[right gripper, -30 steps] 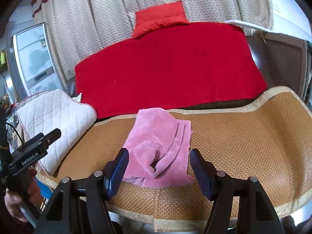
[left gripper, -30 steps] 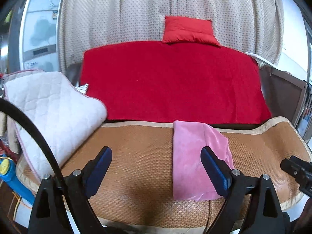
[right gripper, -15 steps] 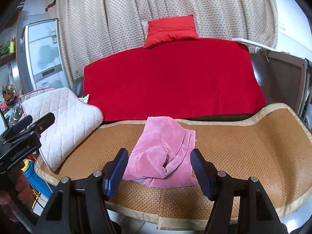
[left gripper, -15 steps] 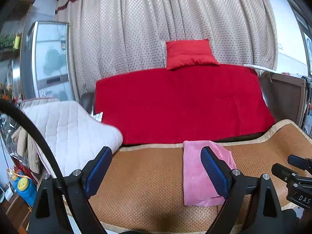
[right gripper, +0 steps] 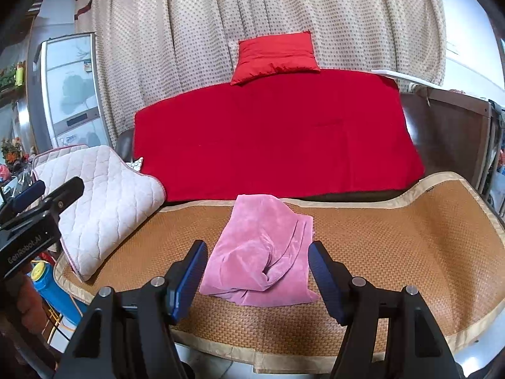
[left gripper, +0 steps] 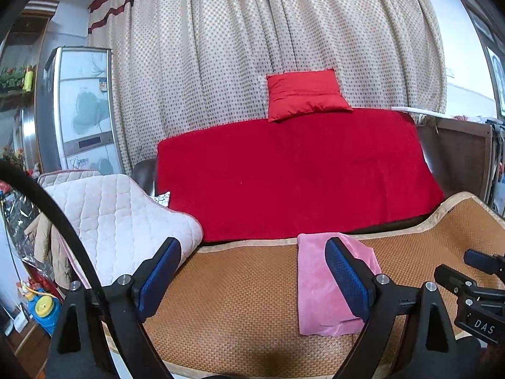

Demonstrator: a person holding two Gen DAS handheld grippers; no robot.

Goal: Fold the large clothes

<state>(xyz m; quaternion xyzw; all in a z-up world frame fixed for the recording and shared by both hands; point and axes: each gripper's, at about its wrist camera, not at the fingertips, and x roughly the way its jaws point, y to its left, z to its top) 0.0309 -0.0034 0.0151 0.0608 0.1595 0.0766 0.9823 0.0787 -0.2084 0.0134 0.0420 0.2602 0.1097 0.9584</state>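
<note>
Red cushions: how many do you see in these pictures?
1. The small red cushion sits on top of the backrest, above the red blanket, before the curtain. Others may be hidden.

The left gripper (left gripper: 252,279) hangs in the air with its jaws spread wide, the blue pads (left gripper: 159,276) facing each other across a broad gap and nothing between them. The right gripper (right gripper: 257,279) is likewise parted, pads (right gripper: 325,279) well apart and empty (its gap a little narrower than the left's). Both point forward and level, side by side. Each shows at the edge of the other's view, and a bit of the person's left hand (right gripper: 26,293) is seen gripping its handle.
</note>
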